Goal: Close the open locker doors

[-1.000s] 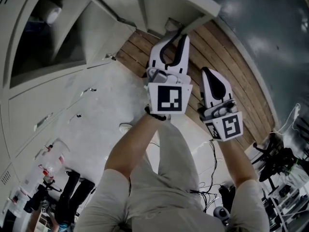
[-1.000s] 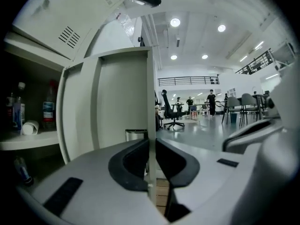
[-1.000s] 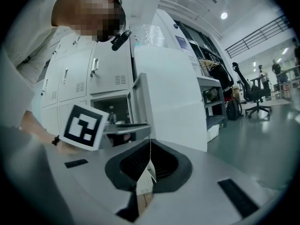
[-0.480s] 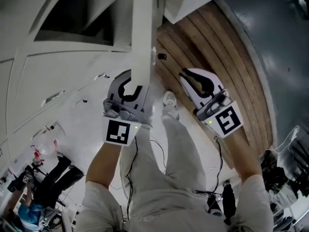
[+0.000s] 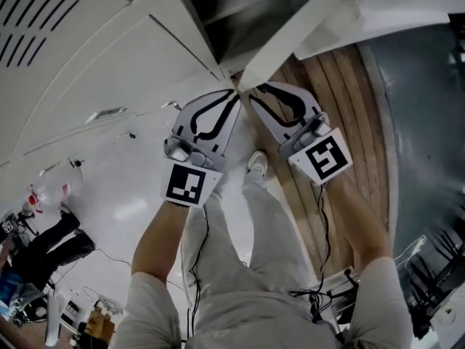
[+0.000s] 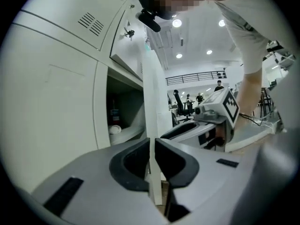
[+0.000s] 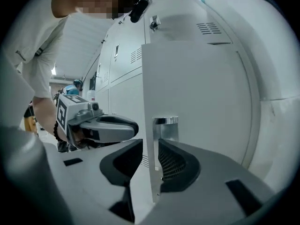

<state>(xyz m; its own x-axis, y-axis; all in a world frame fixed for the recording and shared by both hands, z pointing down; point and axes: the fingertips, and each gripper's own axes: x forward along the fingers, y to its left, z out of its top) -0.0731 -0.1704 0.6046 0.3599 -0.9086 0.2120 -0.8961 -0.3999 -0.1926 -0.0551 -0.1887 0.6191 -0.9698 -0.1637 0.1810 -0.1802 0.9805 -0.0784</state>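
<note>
Locker door [image 7: 197,88], open, free edge under grip.
I am pinching its edge in the left hand-held gripper [image 6: 152,146]; the right hand-held gripper [image 7: 150,149], jaws just spreading, is straddling it unclamped. Half a second ago it was clear of the door, so closing is likely starting.

From over the person's head, the head camera looked steeply down on both arms, with the left gripper [image 5: 234,94] and right gripper [image 5: 256,90] meeting the locker door [image 5: 290,38] at twelve o'clock. Each gripper camera rode close behind its own jaws, facing along them. All three views shared the door's edge. The left gripper view caught the other gripper at three o'clock, the right gripper view at nine.
</note>
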